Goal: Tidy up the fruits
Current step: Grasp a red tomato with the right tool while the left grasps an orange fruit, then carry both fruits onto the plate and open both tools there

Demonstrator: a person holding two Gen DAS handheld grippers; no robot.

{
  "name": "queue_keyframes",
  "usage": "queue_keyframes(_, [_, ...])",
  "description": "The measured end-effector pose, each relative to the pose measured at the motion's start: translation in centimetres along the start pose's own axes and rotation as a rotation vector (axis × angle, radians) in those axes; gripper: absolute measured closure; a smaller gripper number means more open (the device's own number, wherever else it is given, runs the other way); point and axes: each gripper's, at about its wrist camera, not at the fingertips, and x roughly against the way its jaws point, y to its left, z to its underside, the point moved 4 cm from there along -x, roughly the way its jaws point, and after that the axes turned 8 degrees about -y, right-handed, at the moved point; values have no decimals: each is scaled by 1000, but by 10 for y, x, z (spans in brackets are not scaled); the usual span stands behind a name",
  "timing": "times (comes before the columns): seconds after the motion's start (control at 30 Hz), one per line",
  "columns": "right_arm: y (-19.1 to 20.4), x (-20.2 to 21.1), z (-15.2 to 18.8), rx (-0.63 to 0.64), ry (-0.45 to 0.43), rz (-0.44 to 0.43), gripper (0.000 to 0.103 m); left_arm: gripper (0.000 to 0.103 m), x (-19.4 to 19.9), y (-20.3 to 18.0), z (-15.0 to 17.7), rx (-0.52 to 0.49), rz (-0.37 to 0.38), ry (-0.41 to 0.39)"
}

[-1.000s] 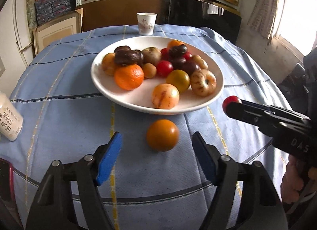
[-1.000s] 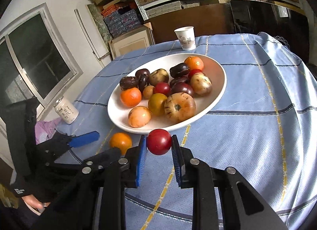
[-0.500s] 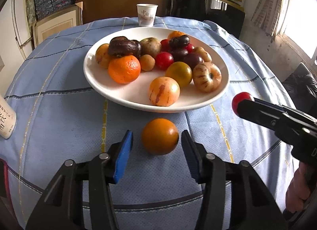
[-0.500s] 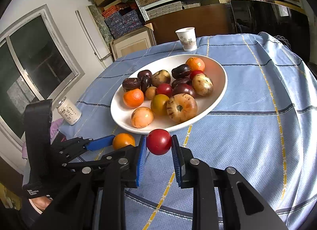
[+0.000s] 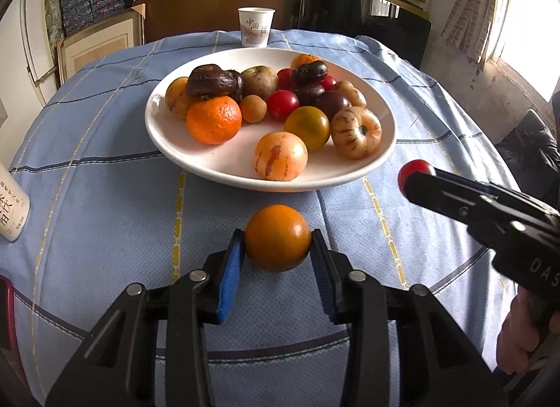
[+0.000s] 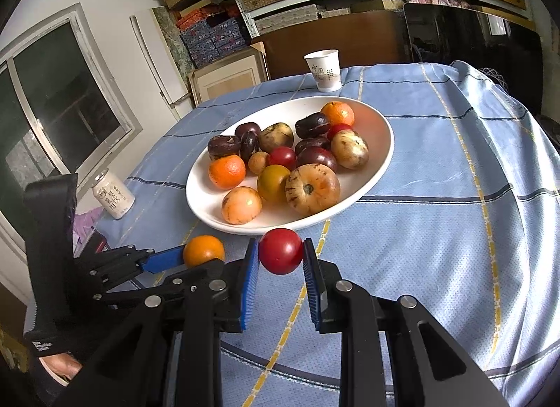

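The white plate [image 5: 383,147] on the counter [image 5: 105,197] holds a heap of oranges, tomatoes and dark fruits. Just in front of it, the left tongs [image 5: 276,249] pinch an orange fruit [image 5: 277,237] and the right tongs [image 6: 280,260] pinch a red tomato [image 6: 280,250].

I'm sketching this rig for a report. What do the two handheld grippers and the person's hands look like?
Both grippers, left gripper and right gripper, have black plastic bodies with silver pivot bolts and ribbed blue pads on the fingers. The right one's body bears white letters "DAS". A bare hand grips it. The left has a wide black strap with small white print.
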Motion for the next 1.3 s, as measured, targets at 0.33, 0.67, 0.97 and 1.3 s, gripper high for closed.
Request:
queue_keyframes(0.33, [22, 9, -14, 73, -57, -52, 78, 65, 38, 9, -30, 11, 20, -114])
queue_keyframes(0.67, [0, -61, -83, 85, -65, 26, 78, 66, -15, 28, -110, -17, -47, -161])
queue_keyframes(0.97, [-19, -76, -89, 21, -44, 20, 59, 13, -12, 39, -123, -23, -162, -237])
queue_keyframes(1.3, [16, 39, -46, 184, -135, 55, 9, 5, 85, 26, -73, -32, -156, -283])
